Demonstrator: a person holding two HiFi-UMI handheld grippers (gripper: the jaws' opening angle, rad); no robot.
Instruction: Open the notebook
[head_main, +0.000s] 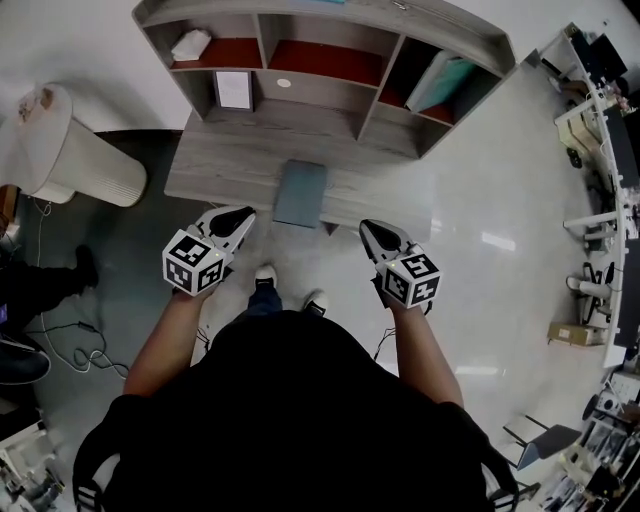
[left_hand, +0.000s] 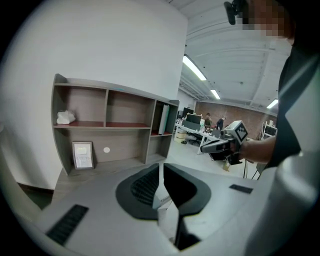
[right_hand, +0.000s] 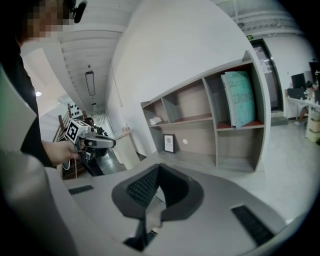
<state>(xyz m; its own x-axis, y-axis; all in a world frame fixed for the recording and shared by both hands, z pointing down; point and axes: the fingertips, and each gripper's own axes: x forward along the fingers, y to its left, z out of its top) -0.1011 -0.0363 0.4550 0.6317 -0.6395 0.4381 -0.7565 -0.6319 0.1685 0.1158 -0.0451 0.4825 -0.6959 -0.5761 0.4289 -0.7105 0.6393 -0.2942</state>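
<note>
A closed grey-blue notebook (head_main: 300, 193) lies flat at the front edge of the grey wooden desk (head_main: 220, 160), seen in the head view only. My left gripper (head_main: 241, 214) hangs in front of the desk, left of the notebook and below its edge, with its jaws together and empty. On the other side my right gripper (head_main: 369, 227) is held off the desk's front, equally shut and empty. Neither touches the notebook. In the left gripper view the left gripper (left_hand: 161, 167) points at the shelves; in the right gripper view the right gripper (right_hand: 158, 170) does too, and its own body hides the notebook.
A shelf unit (head_main: 330, 25) stands at the back of the desk with a small framed picture (head_main: 233, 90), a white cloth (head_main: 190, 44) and teal books (head_main: 445, 82). A white ribbed bin (head_main: 70, 150) stands at the left. Cables (head_main: 70, 345) lie on the floor.
</note>
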